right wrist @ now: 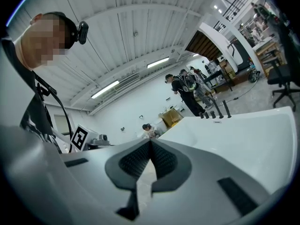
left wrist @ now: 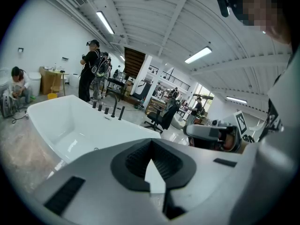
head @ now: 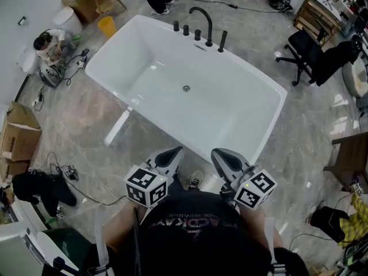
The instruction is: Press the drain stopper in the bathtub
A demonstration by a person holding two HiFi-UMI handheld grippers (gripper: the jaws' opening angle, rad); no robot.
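Observation:
A white freestanding bathtub [head: 121,42] fills the middle of the head view, with the small round metal drain stopper [head: 186,88] on its floor. A black faucet [head: 202,22] and its handles stand on the far rim. Both grippers are held close to the person's chest, on the near side of the tub and well short of the stopper. The left gripper [head: 172,153] and the right gripper [head: 221,154] are shut with nothing between them. The left gripper view shows its shut jaws [left wrist: 151,145] over the tub [left wrist: 56,118] and the stopper [left wrist: 96,148]. The right gripper view shows its shut jaws [right wrist: 150,144] beside the tub rim [right wrist: 243,135].
A black office chair [head: 313,53] stands at the right. Cardboard boxes [head: 17,137] and floor cables [head: 75,171] lie at the left. A crouching person [head: 49,45] and a yellow bucket [head: 107,26] are at the far left. A white board [head: 118,126] leans on the tub's left side.

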